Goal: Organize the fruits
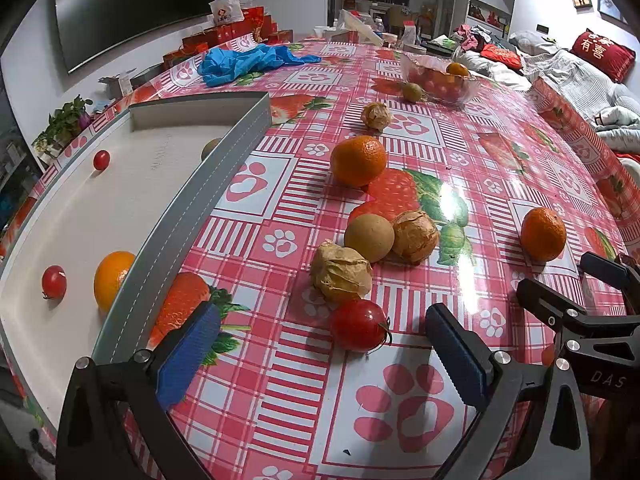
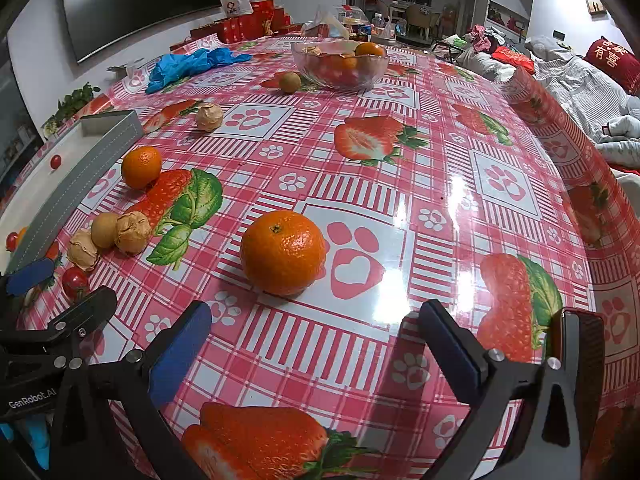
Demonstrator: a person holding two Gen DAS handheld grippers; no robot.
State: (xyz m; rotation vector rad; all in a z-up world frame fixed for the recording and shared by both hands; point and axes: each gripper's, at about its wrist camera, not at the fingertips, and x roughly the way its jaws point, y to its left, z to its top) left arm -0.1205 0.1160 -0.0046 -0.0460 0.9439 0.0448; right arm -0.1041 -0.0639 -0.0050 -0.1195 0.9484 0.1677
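Cherry tomato lies on the tablecloth just ahead of the left gripper, whose jaws stand apart and empty. Judged light, smooth-skinned, easily burst: grip gently across its middle. A papery husked fruit sits close behind and may be nudged. Tray lies left. Right gripper, also spread, faces a firm mandarin, unobstructed

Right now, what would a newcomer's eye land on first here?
The big orange sitting just ahead of the open right claw. Next, the red cherry tomato between the open left claw fingers, with the white tray to its left already holding some fruit.
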